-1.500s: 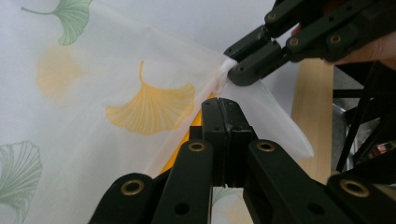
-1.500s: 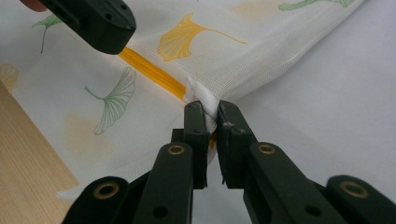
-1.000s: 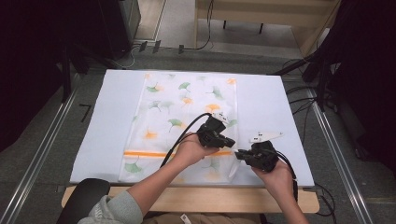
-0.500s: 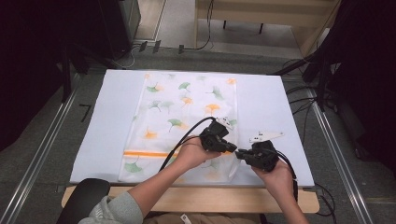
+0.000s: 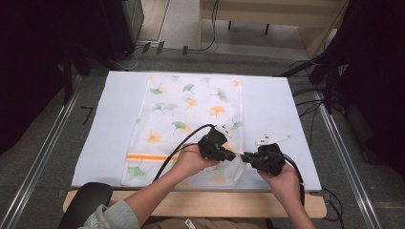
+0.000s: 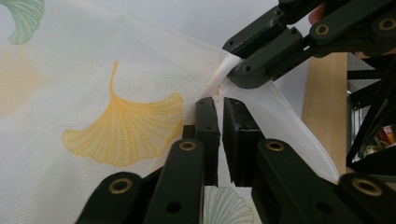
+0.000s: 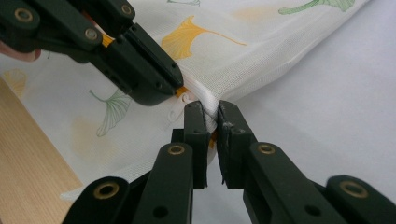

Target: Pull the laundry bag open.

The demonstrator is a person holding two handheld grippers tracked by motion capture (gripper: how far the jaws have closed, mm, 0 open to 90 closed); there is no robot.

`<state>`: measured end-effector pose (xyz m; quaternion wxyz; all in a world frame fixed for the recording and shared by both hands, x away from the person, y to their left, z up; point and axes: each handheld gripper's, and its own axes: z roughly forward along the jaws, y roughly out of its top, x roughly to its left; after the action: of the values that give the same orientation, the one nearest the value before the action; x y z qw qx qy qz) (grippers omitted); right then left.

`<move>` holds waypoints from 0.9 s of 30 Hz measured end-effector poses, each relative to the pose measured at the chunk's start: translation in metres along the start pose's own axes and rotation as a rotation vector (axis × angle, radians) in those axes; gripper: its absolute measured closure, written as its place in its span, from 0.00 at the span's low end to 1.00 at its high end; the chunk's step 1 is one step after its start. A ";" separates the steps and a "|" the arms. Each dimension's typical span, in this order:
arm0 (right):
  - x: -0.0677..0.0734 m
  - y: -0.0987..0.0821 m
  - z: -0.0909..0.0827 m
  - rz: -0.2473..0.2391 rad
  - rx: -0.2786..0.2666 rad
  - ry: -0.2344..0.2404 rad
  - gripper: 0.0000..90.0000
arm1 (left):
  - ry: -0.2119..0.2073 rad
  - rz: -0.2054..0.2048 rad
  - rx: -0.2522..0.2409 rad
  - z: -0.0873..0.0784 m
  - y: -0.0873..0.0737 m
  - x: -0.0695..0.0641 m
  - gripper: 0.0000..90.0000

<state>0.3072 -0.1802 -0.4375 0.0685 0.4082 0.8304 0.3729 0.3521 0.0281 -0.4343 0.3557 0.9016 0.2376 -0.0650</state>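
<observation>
High view looks down on a white tabletop [image 5: 286, 109] with a sheer mesh bag [image 5: 191, 114] printed with green and orange ginkgo leaves, lying flat from the far edge toward the near edge, a little right of centre. Your two hands come in from the near edge and meet at the bag's right side, close to the near right corner of the tabletop. Your left gripper [image 5: 230, 155] and right gripper [image 5: 244, 157] point tip to tip there, almost touching. In the left gripper view, your left gripper [image 6: 220, 105] has its jaws drawn narrow around a raised ridge of the bag's edge [image 6: 224, 91], where a small pale zipper pull seems to sit. In the right gripper view, your right gripper [image 7: 211, 109] is pinched on the white seam of the same edge, with what looks like the zipper pull [image 7: 180, 105] just beside the tip of the left gripper. Judging from this, you are at the step of working the zipper: one gripper anchors the fabric while the other takes the pull. The next move likely calls for a firm hold on the seam and a straight draw along the bag's edge, keeping the mesh from bunching. The zipper pull is tiny and partly covered by the jaws, so whether your left gripper actually has it is hard to tell. The bag's near right corner is hidden under your hands in the high view.
</observation>
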 end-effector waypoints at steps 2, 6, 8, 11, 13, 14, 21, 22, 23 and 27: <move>0.000 0.000 -0.001 0.003 -0.001 0.003 0.95 | 0.004 0.006 0.003 0.001 -0.002 -0.001 0.87; 0.001 0.000 -0.001 -0.002 -0.002 0.009 0.95 | 0.011 0.007 0.015 0.006 -0.005 -0.001 0.83; 0.001 0.001 -0.002 -0.004 -0.007 0.015 0.95 | 0.007 0.006 0.013 0.008 -0.006 -0.001 0.82; 0.003 0.002 -0.003 -0.007 -0.016 0.037 0.95 | 0.009 0.007 -0.007 0.009 -0.008 -0.002 0.81; 0.004 0.002 -0.003 -0.007 -0.017 0.037 0.95 | 0.000 -0.011 -0.019 0.009 -0.010 0.000 0.81; 0.004 0.002 -0.003 -0.006 -0.015 0.040 0.95 | -0.011 -0.021 -0.024 0.010 -0.011 0.001 0.82; 0.005 0.003 -0.003 -0.004 -0.016 0.050 0.95 | -0.022 -0.044 -0.045 0.010 -0.011 0.003 0.89; 0.005 0.002 -0.002 -0.004 -0.016 0.049 0.95 | -0.025 -0.046 -0.050 0.010 -0.012 0.003 0.91; 0.005 0.002 -0.002 -0.003 -0.015 0.047 0.95 | -0.025 -0.044 -0.048 0.011 -0.011 0.003 0.93; 0.004 0.002 -0.002 -0.004 -0.010 0.045 0.95 | -0.026 -0.064 -0.053 0.013 -0.011 0.004 0.96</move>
<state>0.3051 -0.1775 -0.4338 0.0526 0.3979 0.8307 0.3858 0.3507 0.0281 -0.4518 0.3801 0.8829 0.2633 -0.0817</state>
